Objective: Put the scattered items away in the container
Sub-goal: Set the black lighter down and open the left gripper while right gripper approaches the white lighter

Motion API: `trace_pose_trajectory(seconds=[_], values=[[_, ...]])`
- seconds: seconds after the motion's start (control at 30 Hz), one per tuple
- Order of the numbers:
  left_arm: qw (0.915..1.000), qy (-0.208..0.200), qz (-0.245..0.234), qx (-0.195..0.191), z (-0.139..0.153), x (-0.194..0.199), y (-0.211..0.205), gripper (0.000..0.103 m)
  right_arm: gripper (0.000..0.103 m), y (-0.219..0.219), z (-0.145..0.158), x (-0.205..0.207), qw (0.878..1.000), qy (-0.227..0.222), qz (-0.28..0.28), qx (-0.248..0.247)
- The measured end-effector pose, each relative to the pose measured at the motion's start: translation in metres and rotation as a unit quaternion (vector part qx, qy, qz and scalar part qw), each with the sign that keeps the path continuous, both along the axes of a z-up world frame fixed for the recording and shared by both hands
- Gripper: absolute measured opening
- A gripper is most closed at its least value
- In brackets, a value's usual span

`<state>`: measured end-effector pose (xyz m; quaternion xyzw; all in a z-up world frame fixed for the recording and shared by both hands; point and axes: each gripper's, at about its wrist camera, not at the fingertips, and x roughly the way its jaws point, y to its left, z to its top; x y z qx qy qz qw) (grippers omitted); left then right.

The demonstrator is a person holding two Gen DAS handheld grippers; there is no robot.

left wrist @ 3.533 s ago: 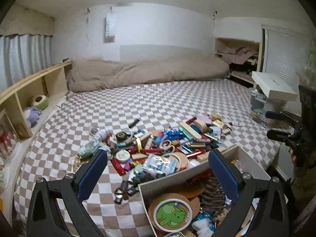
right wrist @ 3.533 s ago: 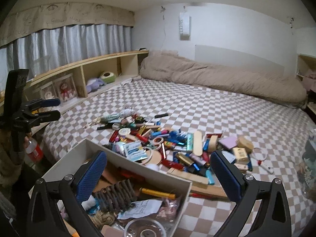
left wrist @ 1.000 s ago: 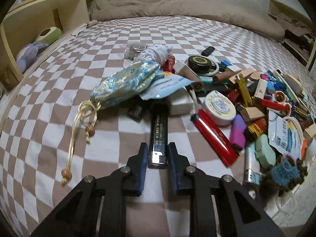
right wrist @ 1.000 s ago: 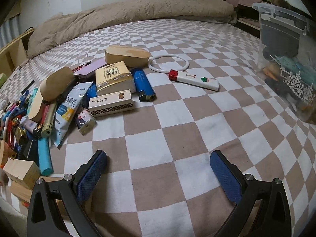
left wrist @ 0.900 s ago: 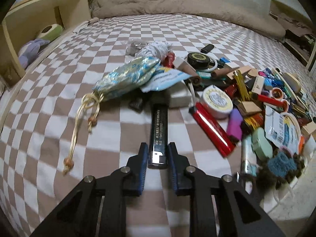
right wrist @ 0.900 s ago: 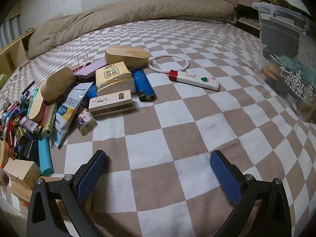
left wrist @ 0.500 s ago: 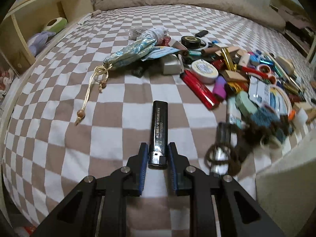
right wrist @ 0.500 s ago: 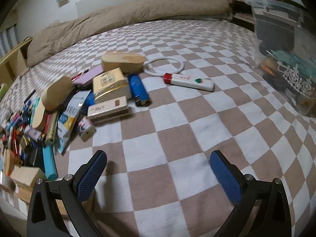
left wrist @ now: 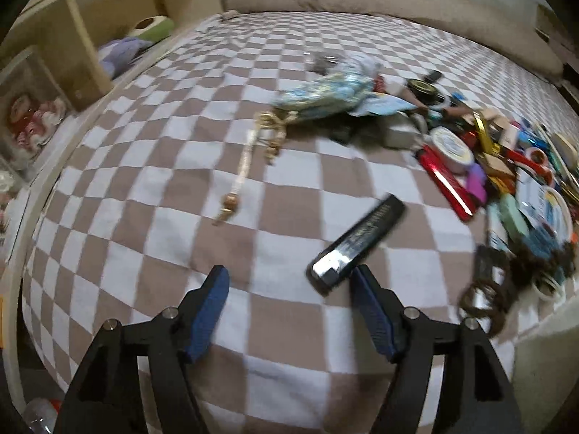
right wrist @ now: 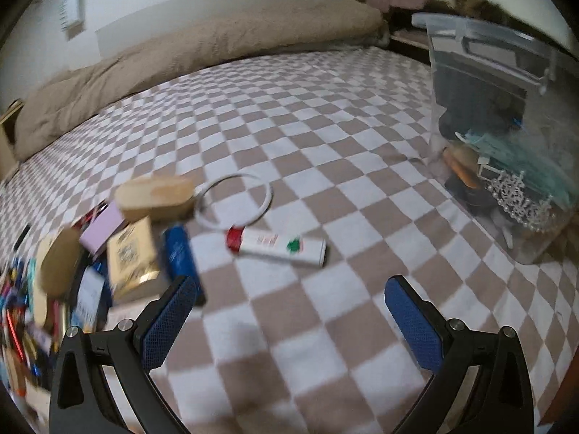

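Note:
My left gripper (left wrist: 295, 311) is open. A black lighter (left wrist: 356, 244) hangs tilted just ahead of its right finger (left wrist: 372, 316), blurred, free of both pads. The pile of small items (left wrist: 481, 159) lies to the right on the checked bedspread. A pale corner of the container (left wrist: 546, 369) shows at the lower right. My right gripper (right wrist: 289, 318) is open and empty above the bedspread. A white tube with a red cap (right wrist: 277, 246) lies just beyond it, with a white ring (right wrist: 233, 202), a blue lighter (right wrist: 179, 253) and a gold box (right wrist: 132, 260) to its left.
A blue-gold drawstring pouch (left wrist: 325, 96) with a beaded cord (left wrist: 242, 173) lies at the pile's left end. Wooden shelving (left wrist: 72, 43) runs along the bed's left side. A clear plastic bin (right wrist: 506, 137) stands at the bed's right edge. A rolled duvet (right wrist: 181, 61) lies at the back.
My left gripper has opened and the black lighter it held has come free and tilted to the right. My right gripper has moved closer to the white tube.

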<state>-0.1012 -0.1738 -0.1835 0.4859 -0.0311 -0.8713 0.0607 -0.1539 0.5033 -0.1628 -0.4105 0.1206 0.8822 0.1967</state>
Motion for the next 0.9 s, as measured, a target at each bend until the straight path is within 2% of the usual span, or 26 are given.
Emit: trace_pose_trajectory(seconds=[0.1, 0.2, 0.4, 0.6, 0.73, 0.8, 0.87, 0.9], values=[[0.9991, 0.010, 0.042, -0.001, -0.001, -0.009, -0.018, 0.078, 0.103, 0.012, -0.001, -0.015, 1.000, -0.001, -0.018, -0.021], [0.9975, 0.021, 0.066, 0.016, -0.002, -0.014, -0.032, 0.080, 0.103, 0.016, -0.007, -0.030, 0.999, -0.014, -0.029, -0.031], [0.9986, 0.013, 0.049, 0.011, -0.002, -0.005, -0.021, 0.086, 0.103, 0.003, -0.030, -0.052, 0.998, -0.053, -0.026, -0.008], [0.9972, 0.006, 0.038, 0.065, 0.000, 0.000, -0.007, 0.098, 0.103, -0.008, -0.044, -0.058, 0.998, -0.058, -0.027, 0.012], [0.9980, 0.012, 0.025, 0.057, -0.004, -0.006, 0.006, 0.103, 0.103, -0.004, -0.042, -0.054, 0.998, -0.044, -0.039, 0.012], [0.9986, 0.017, 0.019, 0.047, -0.007, -0.009, 0.011, 0.103, 0.098, -0.004, -0.041, -0.054, 0.998, -0.041, -0.043, 0.010], [0.9987, 0.020, 0.014, 0.044, -0.008, -0.010, 0.015, 0.103, 0.084, -0.001, -0.040, -0.054, 0.998, -0.038, -0.050, 0.010], [0.9987, 0.020, 0.010, 0.045, -0.009, -0.011, 0.017, 0.103, 0.084, -0.001, -0.039, -0.052, 0.998, -0.035, -0.053, 0.009]])
